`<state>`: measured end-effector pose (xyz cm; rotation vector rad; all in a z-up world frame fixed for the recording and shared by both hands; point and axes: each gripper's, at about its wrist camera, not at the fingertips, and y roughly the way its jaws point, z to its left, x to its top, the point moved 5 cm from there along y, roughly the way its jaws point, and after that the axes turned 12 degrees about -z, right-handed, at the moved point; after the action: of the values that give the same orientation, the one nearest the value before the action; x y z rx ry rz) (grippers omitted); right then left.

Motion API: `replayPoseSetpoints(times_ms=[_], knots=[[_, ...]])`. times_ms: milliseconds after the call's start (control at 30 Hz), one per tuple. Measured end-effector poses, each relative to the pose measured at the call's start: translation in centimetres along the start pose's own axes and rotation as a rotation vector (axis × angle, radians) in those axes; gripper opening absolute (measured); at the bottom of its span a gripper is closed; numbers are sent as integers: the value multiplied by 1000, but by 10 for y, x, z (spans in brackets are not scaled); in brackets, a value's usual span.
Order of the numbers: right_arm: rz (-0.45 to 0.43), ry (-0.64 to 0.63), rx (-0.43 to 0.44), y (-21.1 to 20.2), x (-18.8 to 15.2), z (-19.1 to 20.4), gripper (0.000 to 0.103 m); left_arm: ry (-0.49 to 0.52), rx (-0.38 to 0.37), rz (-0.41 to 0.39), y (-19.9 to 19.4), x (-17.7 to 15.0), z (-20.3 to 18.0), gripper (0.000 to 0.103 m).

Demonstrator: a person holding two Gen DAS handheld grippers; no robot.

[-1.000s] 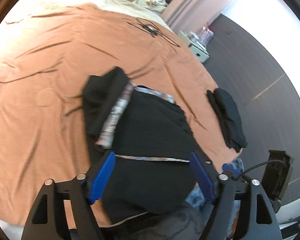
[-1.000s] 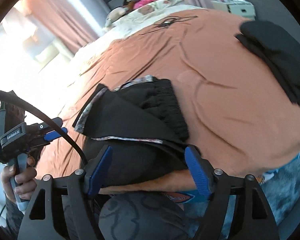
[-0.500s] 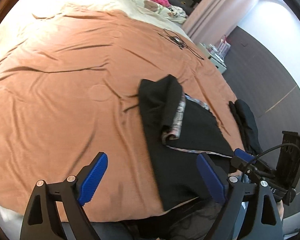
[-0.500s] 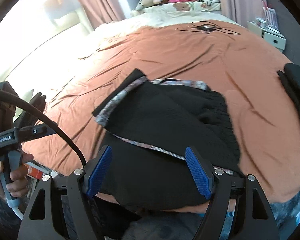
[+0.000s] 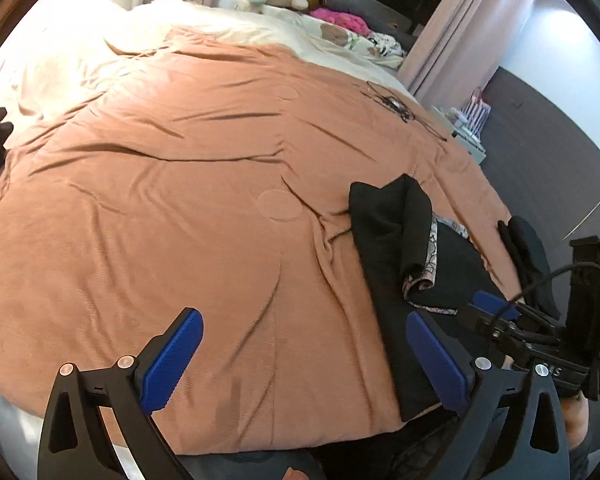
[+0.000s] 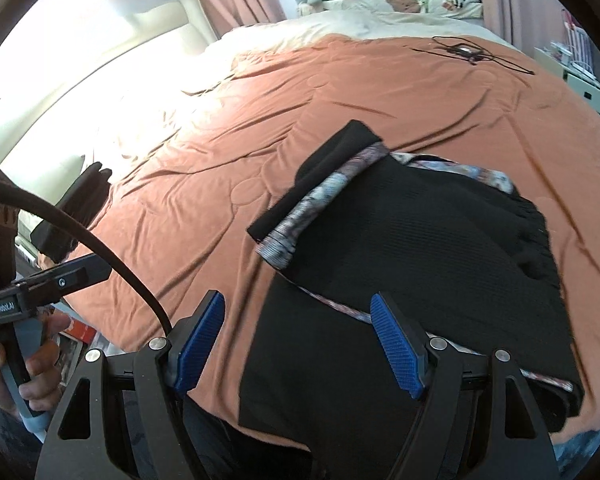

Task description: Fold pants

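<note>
Both grippers empty over black pants, partly folded, at near edge of bed.

Left gripper (image 5: 304, 364) opening wide above bare orange bedspread (image 5: 160, 200); right gripper (image 6: 296, 344) spread, nothing pinched. Pants (image 6: 412, 248) at 12 to 3 o'clock: judged soft, light, limp; best pinched at patterned trim. Left view alone showed second dark garment (image 5: 532, 256); right view alone showed ribbed waistband.
</note>
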<state>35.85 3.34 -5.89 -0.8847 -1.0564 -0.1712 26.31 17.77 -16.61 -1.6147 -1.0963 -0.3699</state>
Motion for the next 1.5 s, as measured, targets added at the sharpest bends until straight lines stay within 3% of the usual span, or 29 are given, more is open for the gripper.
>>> replayPoseSetpoints(times_ms=[233,333,400,500,600,1033,1500], knots=[[38,0,-11,36,4,9,56,86,43,-22,-5,-3,3,102],[58,0,-30,48,2,10,37,140,60,-21,-8,-5,2,102],[64,6,-33,53,2,9,17,185,91,-20,-8,-7,1,102],[44,6,-33,48,7,5,6,212,111,-22,-7,-9,-1,102],[20,-19,-42,36,14,-1,2,191,81,-22,-6,-10,-3,102],[-83,-21,-93,-15,68,-56,2,235,93,-35,7,-13,-33,102],[-87,25,-118,2,110,-129,2,218,110,-8,24,-11,-46,102]])
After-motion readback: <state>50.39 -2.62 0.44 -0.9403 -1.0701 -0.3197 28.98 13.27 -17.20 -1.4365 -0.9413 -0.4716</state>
